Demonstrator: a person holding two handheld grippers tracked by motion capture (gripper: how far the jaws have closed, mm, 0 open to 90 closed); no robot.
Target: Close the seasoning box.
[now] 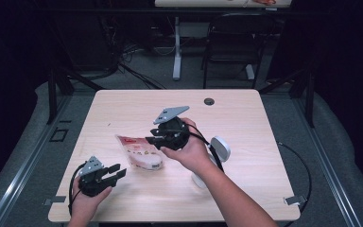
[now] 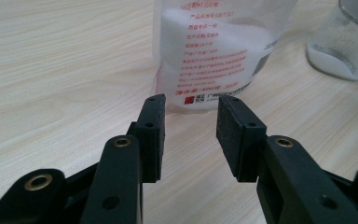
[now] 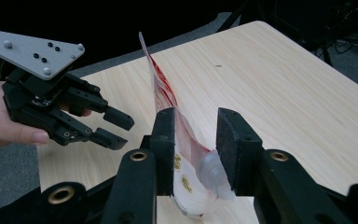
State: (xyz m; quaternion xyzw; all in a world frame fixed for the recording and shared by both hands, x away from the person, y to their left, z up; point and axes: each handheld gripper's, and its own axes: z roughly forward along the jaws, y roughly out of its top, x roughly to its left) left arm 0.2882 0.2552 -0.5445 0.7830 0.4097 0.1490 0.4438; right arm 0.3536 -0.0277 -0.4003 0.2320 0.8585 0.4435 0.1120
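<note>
A soft plastic pouch [image 1: 139,152] with red print is seen lying on the bench [image 1: 246,118], near its middle, between the two hands. The right tongs [image 3: 195,154] are held with jaws apart, the pouch's upper part and its pale spout passing between them; whether the pads touch the film cannot be told. The left tongs [image 2: 190,135] are open and empty, pointed at the pouch's lower end from just beside it, not touching. White granular or powdery contents are visible through the clear film in the left gripper view, settled toward the bottom. The pouch is judged light to moderate in weight, limp in its unfilled upper part, and likely slippery on the glossy film; the contents are expected to shift when it is tilted. The flat seam near the spout is judged the firmest place to be gripped, with the filled end supported from the other side. A glass jar [image 2: 349,42] with white contents stands near the pouch.
</note>
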